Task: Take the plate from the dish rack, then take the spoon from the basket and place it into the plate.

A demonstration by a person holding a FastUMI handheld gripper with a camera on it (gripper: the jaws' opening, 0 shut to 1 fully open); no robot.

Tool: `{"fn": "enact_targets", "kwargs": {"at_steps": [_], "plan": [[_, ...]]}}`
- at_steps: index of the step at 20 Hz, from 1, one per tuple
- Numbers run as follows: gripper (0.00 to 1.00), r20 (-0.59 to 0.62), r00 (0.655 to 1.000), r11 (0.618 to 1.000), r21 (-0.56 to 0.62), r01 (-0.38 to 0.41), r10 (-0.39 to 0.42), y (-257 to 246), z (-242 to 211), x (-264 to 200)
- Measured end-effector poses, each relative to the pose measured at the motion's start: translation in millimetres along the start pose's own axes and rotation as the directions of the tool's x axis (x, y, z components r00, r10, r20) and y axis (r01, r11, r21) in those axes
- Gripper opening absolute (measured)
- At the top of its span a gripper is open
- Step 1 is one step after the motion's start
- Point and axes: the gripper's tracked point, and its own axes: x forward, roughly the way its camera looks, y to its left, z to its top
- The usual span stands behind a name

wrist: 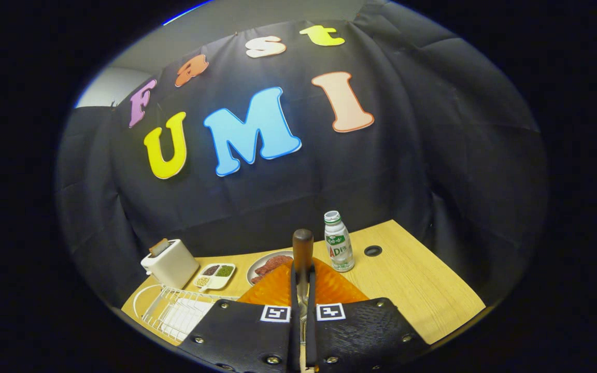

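Spoon (302, 254) clamped between the fingers (301, 311), dark handle sticking up ahead of them, fingers closed tight on its shaft. Directly under it the orange plate (329, 290) sits on the bench (412, 290). White dish rack (174, 311) at the bench's near left corner. Beyond: toaster (170, 263), divided dish (215, 275), plate of food (270, 264), small bottle (338, 242) near the far edge.

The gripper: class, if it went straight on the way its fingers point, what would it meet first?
The gripper, shut on the spoon, would probably carry it first over the orange plate, then towards the booth's wall; depth is unclear.
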Motion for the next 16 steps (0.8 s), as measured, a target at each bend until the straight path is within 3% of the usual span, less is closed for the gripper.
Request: {"fn": "enact_targets", "kwargs": {"at_steps": [7,16], "plan": [[0.04,0.02,0.981,0.979,-0.069,-0.192,0.194,95,9,-60],[0.04,-0.133,0.908,0.897,-0.152,-0.415,0.397,203,-73,-121]]}}
